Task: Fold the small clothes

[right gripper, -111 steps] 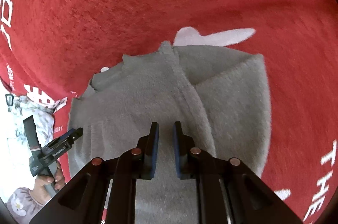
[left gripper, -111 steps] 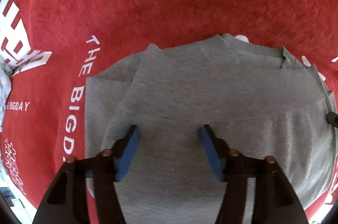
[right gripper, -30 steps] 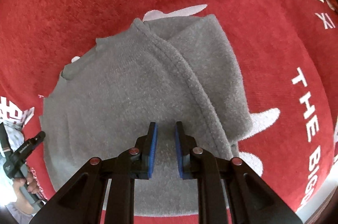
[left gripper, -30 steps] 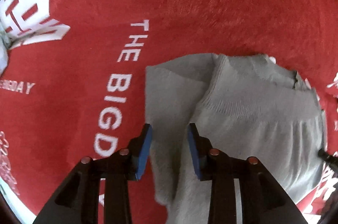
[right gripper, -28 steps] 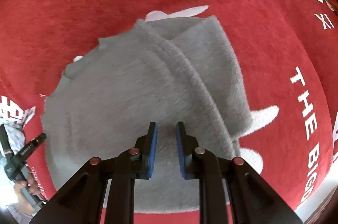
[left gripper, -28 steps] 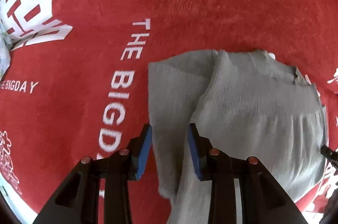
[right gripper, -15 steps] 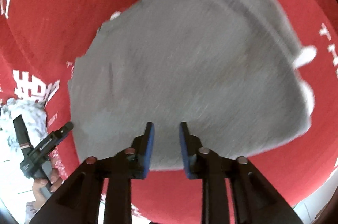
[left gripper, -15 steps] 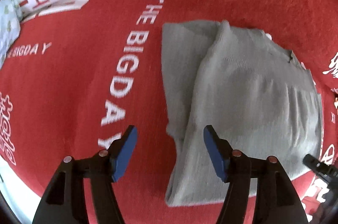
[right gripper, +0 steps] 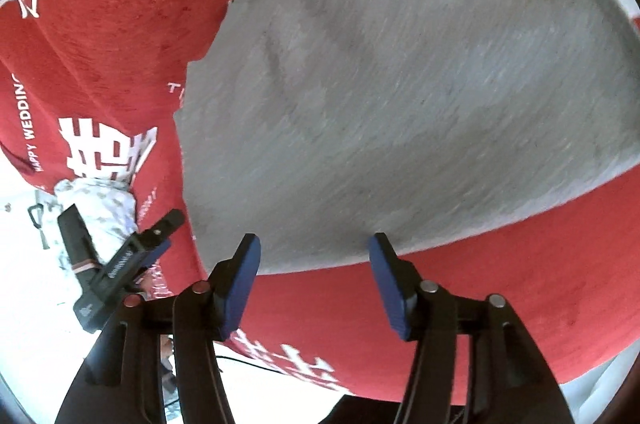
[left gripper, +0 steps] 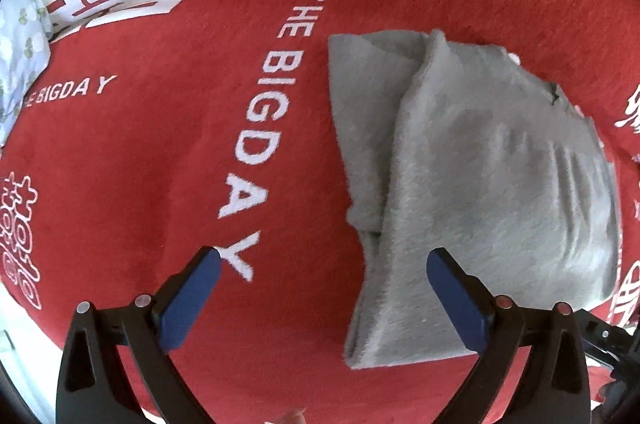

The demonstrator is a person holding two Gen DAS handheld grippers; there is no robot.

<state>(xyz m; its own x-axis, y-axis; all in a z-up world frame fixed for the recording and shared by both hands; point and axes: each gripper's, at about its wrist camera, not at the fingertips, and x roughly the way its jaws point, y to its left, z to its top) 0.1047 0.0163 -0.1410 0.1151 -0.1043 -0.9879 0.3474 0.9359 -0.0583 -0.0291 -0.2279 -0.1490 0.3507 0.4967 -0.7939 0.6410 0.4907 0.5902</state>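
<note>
Lying on the red blanket [left gripper: 168,160], the folded grey garment [left gripper: 480,184] is free; your left gripper [left gripper: 320,276] and right gripper [right gripper: 314,264], just opened wide, hold nothing.

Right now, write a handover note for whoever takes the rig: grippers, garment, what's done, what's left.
Left gripper: jaws wide, just been opening, nothing held; they straddle the garment's near-left edge without pressing it.
Right gripper: jaws part open, just been opening, empty, at the garment's near edge.
Grey garment: folded, lying flat on the red cloth, one layer overlapping along its left side.
Done: fold laid and released.
Left: probably tidy that offset left edge, or fold once more.
</note>
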